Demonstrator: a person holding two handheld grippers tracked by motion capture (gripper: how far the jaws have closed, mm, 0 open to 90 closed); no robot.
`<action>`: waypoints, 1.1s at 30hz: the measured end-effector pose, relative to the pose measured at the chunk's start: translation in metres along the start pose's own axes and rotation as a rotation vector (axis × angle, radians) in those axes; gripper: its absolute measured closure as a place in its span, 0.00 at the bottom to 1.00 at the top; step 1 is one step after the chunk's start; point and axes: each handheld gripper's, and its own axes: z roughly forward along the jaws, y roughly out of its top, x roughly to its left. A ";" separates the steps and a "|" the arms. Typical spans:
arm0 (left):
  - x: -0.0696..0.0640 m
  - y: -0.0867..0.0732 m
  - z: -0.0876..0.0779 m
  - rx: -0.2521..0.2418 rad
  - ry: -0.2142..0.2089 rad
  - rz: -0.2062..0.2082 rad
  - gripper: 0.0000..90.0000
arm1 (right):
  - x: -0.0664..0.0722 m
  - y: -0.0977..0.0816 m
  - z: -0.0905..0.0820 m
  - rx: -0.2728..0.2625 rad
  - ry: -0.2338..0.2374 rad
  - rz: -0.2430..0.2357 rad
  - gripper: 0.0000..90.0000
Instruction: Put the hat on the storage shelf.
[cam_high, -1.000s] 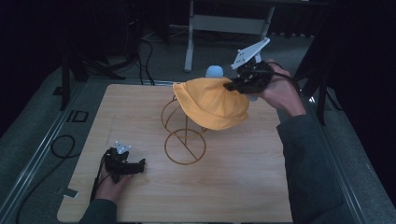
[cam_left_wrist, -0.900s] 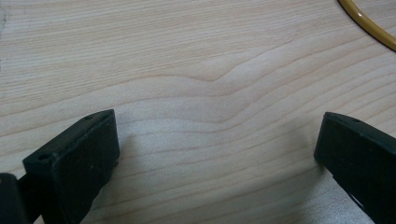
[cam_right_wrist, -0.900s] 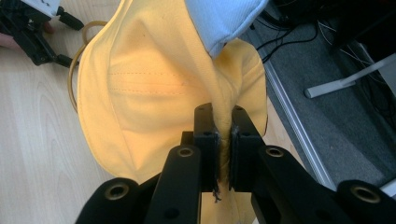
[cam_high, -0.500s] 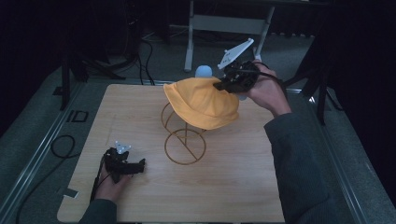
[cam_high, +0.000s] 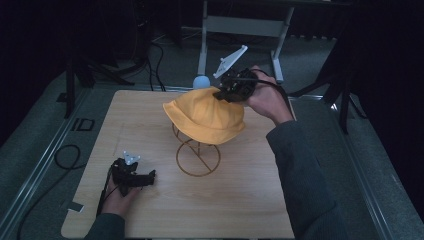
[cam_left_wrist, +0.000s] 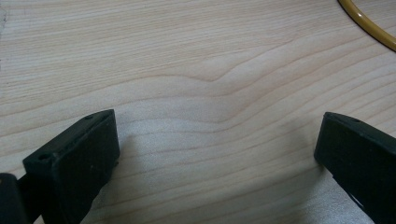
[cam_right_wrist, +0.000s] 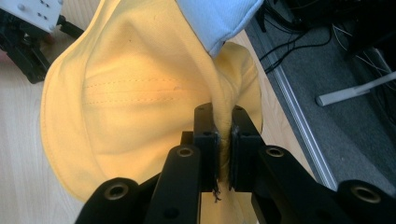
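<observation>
One yellow hat (cam_high: 205, 116), pinched in my right gripper (cam_high: 226, 93), hid most of one wire stand (cam_high: 197, 157); my left gripper (cam_high: 145, 177) gaped wide, lower left.

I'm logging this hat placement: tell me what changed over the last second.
The right gripper, shut on the hat, carried it leftward across the high view and slightly lower, over the wire stand. The grip stayed the same. The left gripper stayed resting open on the table, and the stand did not move.

Dark recording lab, wooden table (cam_high: 150, 115), floor cables (cam_high: 65, 155), metal stand legs (cam_high: 205, 40)
</observation>
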 end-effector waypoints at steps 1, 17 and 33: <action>0.000 0.000 0.000 0.002 0.000 0.001 0.00 | 0.001 0.002 0.002 0.002 0.002 -0.005 0.94; 0.000 0.000 0.000 0.001 -0.001 0.000 0.00 | 0.030 0.039 0.023 0.016 0.064 -0.090 0.92; 0.000 0.000 0.000 0.001 -0.003 0.003 0.00 | 0.029 0.036 0.035 0.044 0.073 -0.058 0.91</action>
